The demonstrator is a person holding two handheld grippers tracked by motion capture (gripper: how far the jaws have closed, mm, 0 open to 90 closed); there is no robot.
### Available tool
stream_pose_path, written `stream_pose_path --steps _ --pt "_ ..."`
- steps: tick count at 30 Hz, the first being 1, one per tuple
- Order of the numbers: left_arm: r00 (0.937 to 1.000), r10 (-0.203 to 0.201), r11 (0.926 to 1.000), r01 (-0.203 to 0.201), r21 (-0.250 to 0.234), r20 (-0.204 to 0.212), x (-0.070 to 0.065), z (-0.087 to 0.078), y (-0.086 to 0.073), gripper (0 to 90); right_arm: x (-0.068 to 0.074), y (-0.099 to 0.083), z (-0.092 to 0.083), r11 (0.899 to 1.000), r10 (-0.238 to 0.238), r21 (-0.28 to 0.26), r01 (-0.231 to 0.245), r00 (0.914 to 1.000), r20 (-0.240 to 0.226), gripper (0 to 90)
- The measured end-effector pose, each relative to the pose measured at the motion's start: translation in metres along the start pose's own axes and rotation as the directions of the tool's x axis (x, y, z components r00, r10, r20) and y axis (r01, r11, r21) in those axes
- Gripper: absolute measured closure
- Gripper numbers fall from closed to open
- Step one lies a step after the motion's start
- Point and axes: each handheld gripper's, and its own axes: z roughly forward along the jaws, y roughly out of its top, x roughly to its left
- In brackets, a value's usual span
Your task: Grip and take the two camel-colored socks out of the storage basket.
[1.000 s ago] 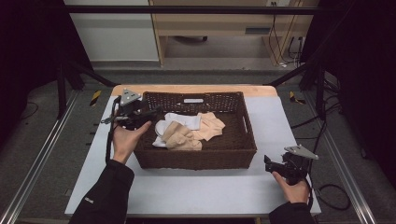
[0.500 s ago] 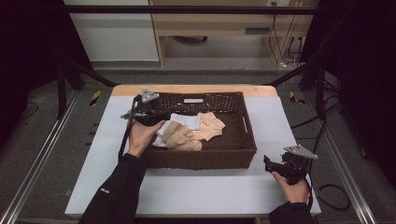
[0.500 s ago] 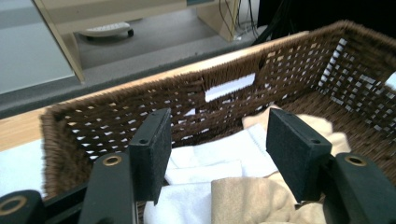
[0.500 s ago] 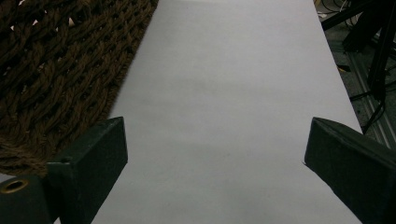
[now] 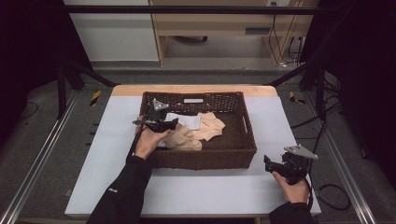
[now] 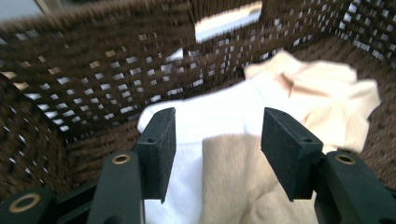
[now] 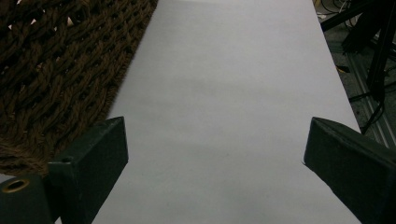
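white cloth [image 6: 196, 135] | under left tongs [image 6: 217, 140] | jaws wide, closing, nothing gripped

basket [image 5: 205, 156] mid-table [image 5: 107, 186] | cloths [image 5: 198, 130] inside (left half) | left hand-held gripper [image 5: 173, 123] over them

Wood desk [image 5: 219, 18], floor cables [image 5: 334, 196].

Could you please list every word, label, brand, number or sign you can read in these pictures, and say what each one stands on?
No text can be read.
Small pale mark on the person's left sleeve: too small to read.
Pale tag on the far wall of the wicker basket: appears blank, or too small to tell.
Yellow and black striped marker on the floor: a hazard pattern, no words.
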Motion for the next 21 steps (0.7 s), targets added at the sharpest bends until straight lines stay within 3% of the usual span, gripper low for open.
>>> stream_pose_path --steps 4,12,21 --pt "0.9997 -0.018 0.9992 0.018 0.036 0.015 0.001 0.005 -0.003 45.2 0.001 0.0 0.0 1.0 -0.004 0.004 0.004 1.0 0.003 6.6" --pt "1.0 0.003 0.9956 -0.002 0.094 -0.009 0.0 0.01 -0.006 51.1 0.0 0.0 0.0 1.0 -0.002 0.007 0.002 1.0 0.005 6.8" --pt "0.9993 -0.018 0.9868 0.013 0.161 0.032 -0.001 0.014 -0.008 68.4 0.001 -0.001 0.001 1.0 -0.006 0.014 0.006 1.0 0.007 7.1"
